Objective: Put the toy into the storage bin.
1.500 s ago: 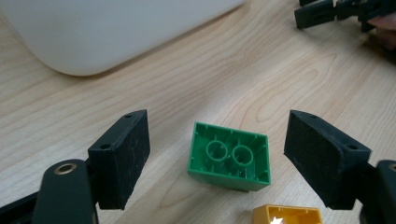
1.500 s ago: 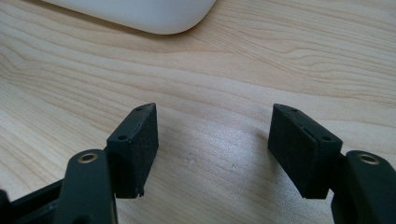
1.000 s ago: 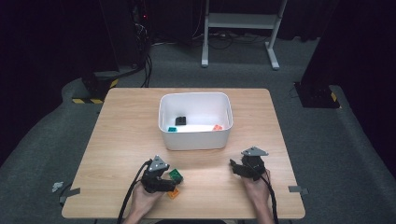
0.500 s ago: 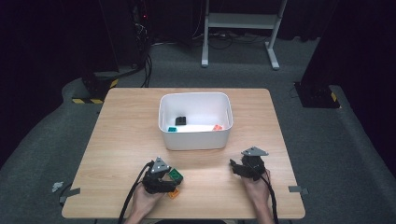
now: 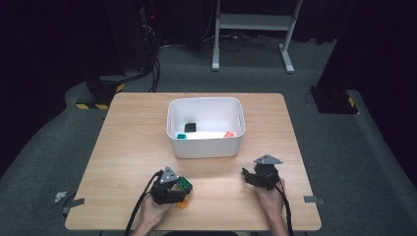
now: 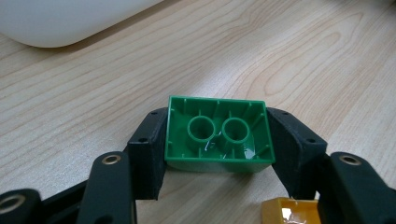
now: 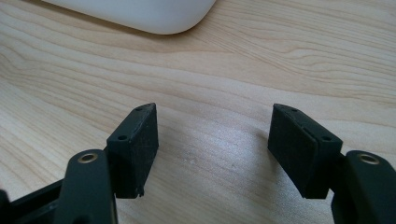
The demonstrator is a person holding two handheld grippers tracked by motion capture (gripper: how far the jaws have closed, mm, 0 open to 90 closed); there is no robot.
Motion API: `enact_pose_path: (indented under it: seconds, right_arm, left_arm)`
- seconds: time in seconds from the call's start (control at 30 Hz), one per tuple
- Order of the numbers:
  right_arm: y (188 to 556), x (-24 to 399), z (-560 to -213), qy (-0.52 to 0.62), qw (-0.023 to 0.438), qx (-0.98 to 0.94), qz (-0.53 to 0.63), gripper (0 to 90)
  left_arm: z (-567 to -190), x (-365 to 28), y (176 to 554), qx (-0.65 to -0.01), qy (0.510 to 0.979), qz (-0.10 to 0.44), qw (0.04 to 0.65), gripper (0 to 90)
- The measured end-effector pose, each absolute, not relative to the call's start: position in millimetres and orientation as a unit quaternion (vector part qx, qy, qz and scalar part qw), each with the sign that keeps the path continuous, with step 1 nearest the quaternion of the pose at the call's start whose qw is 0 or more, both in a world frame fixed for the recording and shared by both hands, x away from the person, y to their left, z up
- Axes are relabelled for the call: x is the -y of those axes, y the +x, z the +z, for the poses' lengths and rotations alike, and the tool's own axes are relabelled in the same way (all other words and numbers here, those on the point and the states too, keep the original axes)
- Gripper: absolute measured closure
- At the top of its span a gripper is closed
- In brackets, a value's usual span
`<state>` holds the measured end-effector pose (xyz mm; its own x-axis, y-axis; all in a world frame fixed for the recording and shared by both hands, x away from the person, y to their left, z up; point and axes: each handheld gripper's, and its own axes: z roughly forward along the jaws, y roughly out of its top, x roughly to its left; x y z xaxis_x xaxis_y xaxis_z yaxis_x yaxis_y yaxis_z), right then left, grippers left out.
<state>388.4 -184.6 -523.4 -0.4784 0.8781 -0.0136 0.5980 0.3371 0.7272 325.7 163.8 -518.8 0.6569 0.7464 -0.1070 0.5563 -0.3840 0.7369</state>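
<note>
Your left gripper (image 6: 217,140) fingers just closed on the green brick (image 6: 217,135), long axis across them, studs down; bin (image 5: 205,127) straight ahead; right gripper (image 7: 224,154) fingers wide, empty

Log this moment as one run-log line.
left gripper: jaws just closing, pads on green brick | right gripper: open, empty | white bin: behind | yellow brick: on table

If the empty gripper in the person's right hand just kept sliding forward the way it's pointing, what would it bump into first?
Probably the white bin. The right gripper has open jaws with bare table between them, and the bin's rounded corner lies ahead, slightly to the left in its own view. Depth is hard to judge, so it might only graze that corner.
</note>
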Motion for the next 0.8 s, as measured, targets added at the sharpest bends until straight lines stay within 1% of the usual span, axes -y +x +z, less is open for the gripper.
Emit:
enact_pose_path:
  seconds: [0.4,0.8]
  right_arm:
    - [388,185,-523,0.467,0.207,-0.791,0.337,33.1]
    - [388,185,-523,0.467,0.208,-0.791,0.337,33.1]
  left_arm:
    - [-518,-164,326,-0.392,0.826,0.123,0.386,43.1]
    - [-508,-171,327,-0.401,0.815,0.113,0.404,43.2]
